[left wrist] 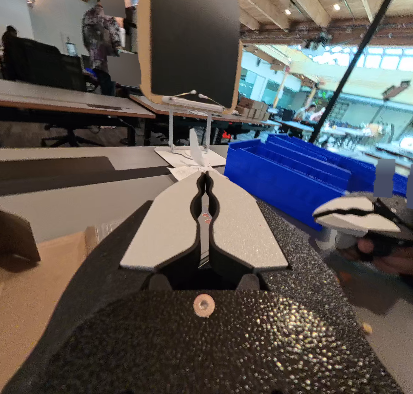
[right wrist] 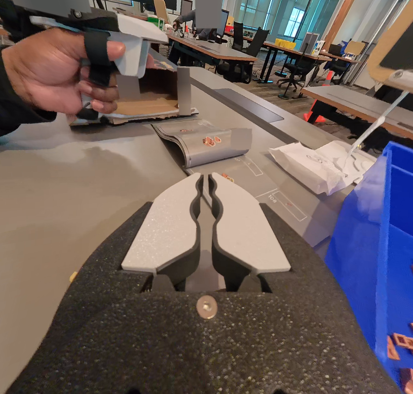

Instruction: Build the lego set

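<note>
My left gripper [left wrist: 205,173] is shut. A thin grey sheet with red marks [left wrist: 206,217] shows edge-on between its fingers. In the right wrist view a hand holds the left gripper [right wrist: 166,40] above an open cardboard box [right wrist: 147,106], with a dark sheet [right wrist: 162,63] hanging under its fingers. My right gripper [right wrist: 206,175] hovers low over a flat grey sheet [right wrist: 257,182] on the table. Its jaws are all but together, with only a thin slit and nothing between them. A small red piece [right wrist: 228,177] lies just right of its tips. The right gripper also shows in the left wrist view [left wrist: 315,215].
A curled grey booklet with red stickers [right wrist: 207,146] lies ahead of the right gripper. A white paper packet [right wrist: 312,164] lies to its right. A blue bin [right wrist: 368,249] at the right edge holds reddish pieces [right wrist: 400,347]. A dark panel on a stand [left wrist: 194,36] rises behind. Left tips to right tips: about 20 cm.
</note>
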### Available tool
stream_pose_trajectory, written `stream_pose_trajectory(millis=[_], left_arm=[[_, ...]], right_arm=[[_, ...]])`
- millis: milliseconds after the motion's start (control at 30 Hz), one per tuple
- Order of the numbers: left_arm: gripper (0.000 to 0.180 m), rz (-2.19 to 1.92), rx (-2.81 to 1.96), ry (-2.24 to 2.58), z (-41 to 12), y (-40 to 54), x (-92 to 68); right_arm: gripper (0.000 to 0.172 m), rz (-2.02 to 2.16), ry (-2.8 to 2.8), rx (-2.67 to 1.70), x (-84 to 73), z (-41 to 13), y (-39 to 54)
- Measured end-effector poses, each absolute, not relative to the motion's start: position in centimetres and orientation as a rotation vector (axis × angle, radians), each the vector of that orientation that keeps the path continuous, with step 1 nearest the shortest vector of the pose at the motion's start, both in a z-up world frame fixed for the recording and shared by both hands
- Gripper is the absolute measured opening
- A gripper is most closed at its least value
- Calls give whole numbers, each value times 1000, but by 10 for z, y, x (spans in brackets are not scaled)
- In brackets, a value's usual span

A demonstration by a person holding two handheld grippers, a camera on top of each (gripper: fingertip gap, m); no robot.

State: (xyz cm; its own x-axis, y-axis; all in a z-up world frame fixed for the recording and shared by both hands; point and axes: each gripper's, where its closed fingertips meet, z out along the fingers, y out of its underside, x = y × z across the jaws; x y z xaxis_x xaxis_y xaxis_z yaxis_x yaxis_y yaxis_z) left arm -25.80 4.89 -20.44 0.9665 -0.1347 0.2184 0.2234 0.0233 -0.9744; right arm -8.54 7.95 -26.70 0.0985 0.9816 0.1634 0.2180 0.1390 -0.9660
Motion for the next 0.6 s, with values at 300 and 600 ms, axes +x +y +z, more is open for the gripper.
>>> stream_pose_trajectory(millis=[300, 600], left_arm=[[16, -61, -2040, 423, -269, 39, -246], [40, -155, -2229, 369, -316, 44, -219]], right_arm=[[13, 815, -1457, -1222, -119, -226, 60], [22, 766, -1500, -1281, -157, -236, 81]])
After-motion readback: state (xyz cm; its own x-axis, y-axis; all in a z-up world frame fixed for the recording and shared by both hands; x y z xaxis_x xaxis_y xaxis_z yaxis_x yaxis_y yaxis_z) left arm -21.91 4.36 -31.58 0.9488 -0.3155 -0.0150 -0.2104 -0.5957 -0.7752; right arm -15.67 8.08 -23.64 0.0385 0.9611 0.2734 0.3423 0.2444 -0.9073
